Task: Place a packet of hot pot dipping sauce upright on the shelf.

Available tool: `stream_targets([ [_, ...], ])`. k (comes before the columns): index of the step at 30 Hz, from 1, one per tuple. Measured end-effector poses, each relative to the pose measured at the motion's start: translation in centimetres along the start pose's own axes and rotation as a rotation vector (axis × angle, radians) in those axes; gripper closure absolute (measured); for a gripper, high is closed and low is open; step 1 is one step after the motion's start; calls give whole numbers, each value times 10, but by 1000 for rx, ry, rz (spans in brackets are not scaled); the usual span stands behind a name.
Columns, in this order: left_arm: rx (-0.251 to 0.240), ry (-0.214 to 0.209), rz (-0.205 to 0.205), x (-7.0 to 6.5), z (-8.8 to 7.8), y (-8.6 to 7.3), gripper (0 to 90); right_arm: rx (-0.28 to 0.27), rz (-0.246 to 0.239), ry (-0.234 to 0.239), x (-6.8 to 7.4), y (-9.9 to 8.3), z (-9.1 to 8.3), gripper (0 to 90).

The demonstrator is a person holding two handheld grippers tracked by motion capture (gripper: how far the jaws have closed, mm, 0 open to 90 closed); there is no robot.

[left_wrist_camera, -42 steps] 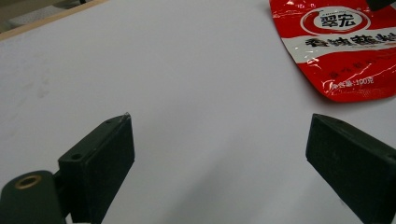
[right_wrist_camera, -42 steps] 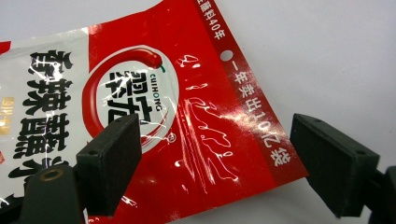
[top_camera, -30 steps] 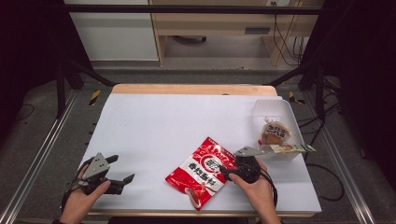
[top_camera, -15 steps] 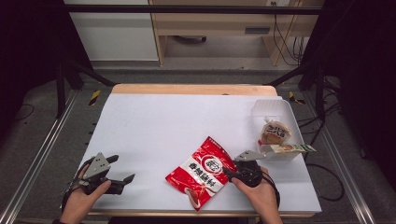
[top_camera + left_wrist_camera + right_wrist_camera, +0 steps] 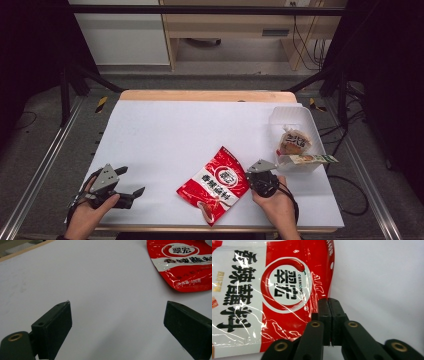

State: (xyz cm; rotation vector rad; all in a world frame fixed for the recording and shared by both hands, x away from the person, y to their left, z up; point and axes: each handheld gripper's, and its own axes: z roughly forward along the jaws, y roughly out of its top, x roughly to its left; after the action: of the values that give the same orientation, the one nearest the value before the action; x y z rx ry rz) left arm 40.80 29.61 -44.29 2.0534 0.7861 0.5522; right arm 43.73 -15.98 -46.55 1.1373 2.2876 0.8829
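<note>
My right claw (image 5: 329, 301), jaws just closed together, pinches the right edge of the glossy red-and-white plastic seasoning pouch (image 5: 215, 183), which lies flat on the white worktop (image 5: 170, 135) near its front edge. My left claw (image 5: 117, 322) rests apart, empty.

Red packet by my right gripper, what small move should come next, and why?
Probably a slight lift to test the hold. The right gripper has just been closing its jaws, and they now stand together at the edge of the red packet, but whether foil is pinched between them is unclear. The left gripper rests open, well apart from the packet.
</note>
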Motion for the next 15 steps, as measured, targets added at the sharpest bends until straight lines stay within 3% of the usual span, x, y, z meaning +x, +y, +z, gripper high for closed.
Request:
stream_targets([
  [5,7,2,1,1,1,-1,78,-73,-30,-9,2,14,-5,900],
  [8,18,3,4,0,1,-1,78,-97,-78,-28,5,28,-7,900],
  [15,23,6,0,0,0,-2,78,-133,-185,-12,20,72,-2,900],
])
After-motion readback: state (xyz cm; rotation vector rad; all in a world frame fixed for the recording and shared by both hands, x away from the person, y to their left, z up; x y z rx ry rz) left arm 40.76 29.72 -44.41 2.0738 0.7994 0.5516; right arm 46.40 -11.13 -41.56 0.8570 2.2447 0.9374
